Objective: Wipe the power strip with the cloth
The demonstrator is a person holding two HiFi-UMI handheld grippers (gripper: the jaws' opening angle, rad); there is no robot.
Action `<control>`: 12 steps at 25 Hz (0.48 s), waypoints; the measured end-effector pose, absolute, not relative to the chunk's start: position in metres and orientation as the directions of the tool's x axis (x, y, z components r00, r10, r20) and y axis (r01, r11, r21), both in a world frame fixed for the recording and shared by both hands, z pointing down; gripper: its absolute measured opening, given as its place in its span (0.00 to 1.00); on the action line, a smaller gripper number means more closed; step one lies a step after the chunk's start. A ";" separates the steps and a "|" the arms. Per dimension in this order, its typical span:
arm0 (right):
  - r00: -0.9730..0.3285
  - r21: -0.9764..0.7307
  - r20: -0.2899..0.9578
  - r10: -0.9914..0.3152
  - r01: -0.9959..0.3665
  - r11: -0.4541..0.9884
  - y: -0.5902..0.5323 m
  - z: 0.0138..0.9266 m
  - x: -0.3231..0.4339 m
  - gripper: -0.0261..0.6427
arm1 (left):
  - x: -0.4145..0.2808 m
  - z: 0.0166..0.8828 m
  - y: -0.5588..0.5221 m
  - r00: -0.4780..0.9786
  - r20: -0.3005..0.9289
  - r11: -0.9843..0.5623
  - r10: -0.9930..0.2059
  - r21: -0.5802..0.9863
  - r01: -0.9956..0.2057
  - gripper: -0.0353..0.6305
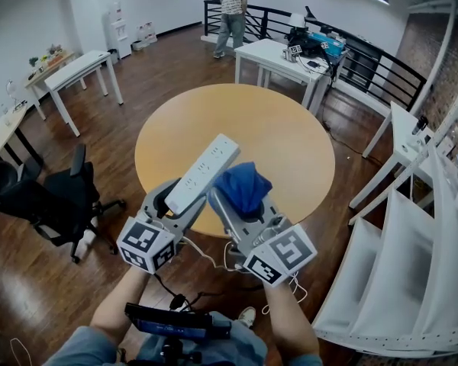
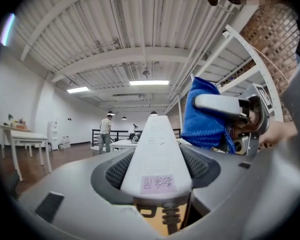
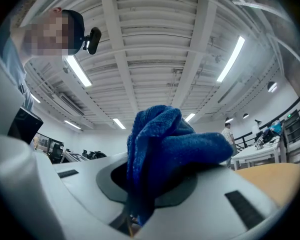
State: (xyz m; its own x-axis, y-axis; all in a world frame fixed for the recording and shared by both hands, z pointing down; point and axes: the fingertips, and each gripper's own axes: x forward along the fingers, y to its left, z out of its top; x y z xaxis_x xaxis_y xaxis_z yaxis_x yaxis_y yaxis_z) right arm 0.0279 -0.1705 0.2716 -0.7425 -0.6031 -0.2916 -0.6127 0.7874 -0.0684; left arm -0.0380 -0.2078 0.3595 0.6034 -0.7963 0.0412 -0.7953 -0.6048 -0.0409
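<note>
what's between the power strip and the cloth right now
Nothing: in the left gripper view only open air separates the power strip from the cloth.

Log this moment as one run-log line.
left gripper: shut on power strip | right gripper: shut on blue cloth | both held over round table | cloth beside power strip

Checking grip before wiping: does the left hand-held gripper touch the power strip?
Touching: left gripper view shows the power strip clamped in the left hand-held gripper.

— Anything readable here?
— Hardly. A pale pink sticker (image 2: 157,184) on the near end of the power strip (image 2: 156,139) bears handwritten characters, but they're too blurred to make out.
— Anything else?
— No other legible print.
</note>
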 end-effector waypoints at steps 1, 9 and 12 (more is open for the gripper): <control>-0.743 -0.068 -0.290 -0.604 -0.613 0.787 -0.171 0.273 0.028 0.13 | -0.038 0.357 -0.207 0.605 0.035 -0.606 -0.795 -0.034 -0.795 0.48; -0.725 -0.061 -0.290 -0.625 -0.637 0.768 -0.181 0.267 0.037 0.13 | -0.037 0.339 -0.197 0.632 -0.003 -0.631 -0.775 -0.053 -0.774 0.48; -0.711 -0.056 -0.297 -0.637 -0.653 0.755 -0.186 0.262 0.047 0.13 | -0.037 0.339 -0.194 0.644 -0.002 -0.642 -0.765 -0.070 -0.763 0.48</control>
State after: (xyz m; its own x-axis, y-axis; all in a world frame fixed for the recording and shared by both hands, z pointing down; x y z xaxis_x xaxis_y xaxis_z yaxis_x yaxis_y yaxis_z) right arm 0.0469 -0.1857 0.2617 -0.7111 -0.6373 -0.2969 -0.6534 0.7550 -0.0556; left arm -0.0366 -0.1941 0.3386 0.6438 -0.7652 -0.0016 -0.7634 -0.6422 -0.0696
